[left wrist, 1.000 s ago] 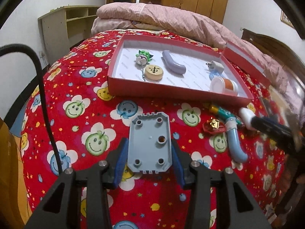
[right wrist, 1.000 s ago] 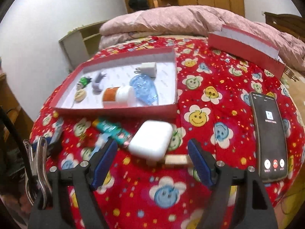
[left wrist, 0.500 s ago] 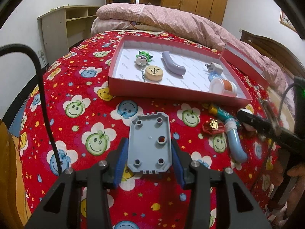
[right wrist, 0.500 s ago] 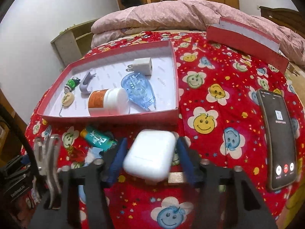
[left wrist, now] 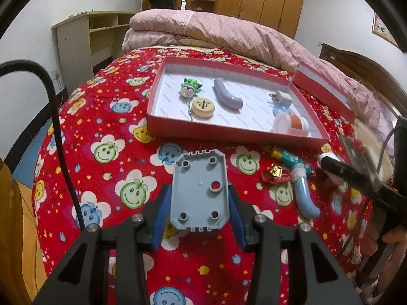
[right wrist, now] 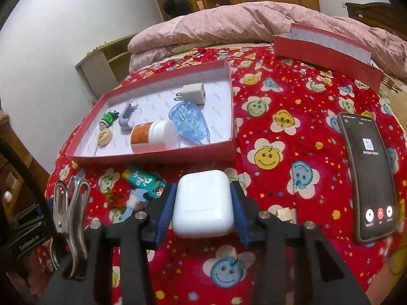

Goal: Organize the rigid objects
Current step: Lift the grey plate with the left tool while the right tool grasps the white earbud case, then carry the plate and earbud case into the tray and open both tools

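Note:
My left gripper [left wrist: 199, 209] is shut on a grey plastic plate [left wrist: 199, 190] with round holes, held above the red bedspread. My right gripper [right wrist: 202, 209] is shut on a white earbud case [right wrist: 203, 203], just in front of the red box [right wrist: 157, 157]. The red box [left wrist: 229, 132] holds a green keychain [left wrist: 190, 89], a wooden disc [left wrist: 203, 106], a purple curved tube [left wrist: 226, 96], a white charger plug [right wrist: 193, 92], a blue tape dispenser [right wrist: 189, 122] and a white bottle [right wrist: 152, 137]. In the left view the right gripper shows as a black arm at right.
A teal tube [left wrist: 290, 158], a red-gold trinket [left wrist: 276, 174] and a light blue curved tube [left wrist: 304, 198] lie in front of the box. A phone [right wrist: 366, 170] lies at right. The box lid [right wrist: 328, 53] rests near the pink duvet [left wrist: 229, 30]. A metal clip [right wrist: 70, 216] hangs at left.
My right gripper has closed on the white earbud case and lifted it slightly toward the box. My left gripper keeps holding the grey plate, almost still.

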A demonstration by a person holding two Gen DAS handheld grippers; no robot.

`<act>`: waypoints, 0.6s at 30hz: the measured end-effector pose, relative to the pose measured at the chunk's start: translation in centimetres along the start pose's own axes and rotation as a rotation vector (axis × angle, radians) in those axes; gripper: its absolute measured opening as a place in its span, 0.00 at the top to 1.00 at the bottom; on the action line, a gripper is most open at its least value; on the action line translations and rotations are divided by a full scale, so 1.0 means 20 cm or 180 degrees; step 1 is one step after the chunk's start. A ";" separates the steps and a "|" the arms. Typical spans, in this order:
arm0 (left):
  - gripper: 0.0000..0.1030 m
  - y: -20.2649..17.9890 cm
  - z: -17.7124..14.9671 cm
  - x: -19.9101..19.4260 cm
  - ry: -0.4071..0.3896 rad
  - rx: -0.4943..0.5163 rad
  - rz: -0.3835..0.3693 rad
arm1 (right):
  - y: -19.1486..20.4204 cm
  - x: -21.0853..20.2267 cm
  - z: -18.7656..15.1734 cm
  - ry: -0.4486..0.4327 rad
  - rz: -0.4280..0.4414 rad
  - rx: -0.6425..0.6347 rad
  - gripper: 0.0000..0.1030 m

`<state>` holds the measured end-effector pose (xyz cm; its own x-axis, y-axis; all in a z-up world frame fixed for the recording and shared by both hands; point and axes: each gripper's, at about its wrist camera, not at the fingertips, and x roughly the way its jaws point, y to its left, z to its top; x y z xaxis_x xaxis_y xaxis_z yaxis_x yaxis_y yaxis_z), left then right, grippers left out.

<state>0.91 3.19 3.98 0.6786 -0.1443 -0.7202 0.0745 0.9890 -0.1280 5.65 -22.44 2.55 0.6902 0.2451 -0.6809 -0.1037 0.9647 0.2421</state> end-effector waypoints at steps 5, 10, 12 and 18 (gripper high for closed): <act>0.56 -0.02 0.03 -0.04 -0.0078 0.0042 -0.0001 | 0.00 -0.05 0.00 -0.0054 0.0066 0.0009 0.57; 0.56 -0.03 0.11 -0.06 -0.0130 0.0062 -0.0014 | 0.02 -0.09 0.03 -0.0100 0.0103 -0.0034 0.57; 0.56 -0.03 0.14 -0.06 -0.0155 0.0071 0.0001 | 0.03 -0.10 0.04 -0.0116 0.0113 -0.0053 0.57; 0.56 -0.04 0.26 -0.04 -0.0207 0.0101 0.0024 | 0.06 -0.09 0.10 -0.0130 0.0136 -0.0126 0.57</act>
<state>4.15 2.70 8.21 0.7252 -0.1355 -0.6750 0.0917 0.9907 -0.1003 5.77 -22.00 5.39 0.7132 0.2826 -0.6415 -0.1614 0.9567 0.2421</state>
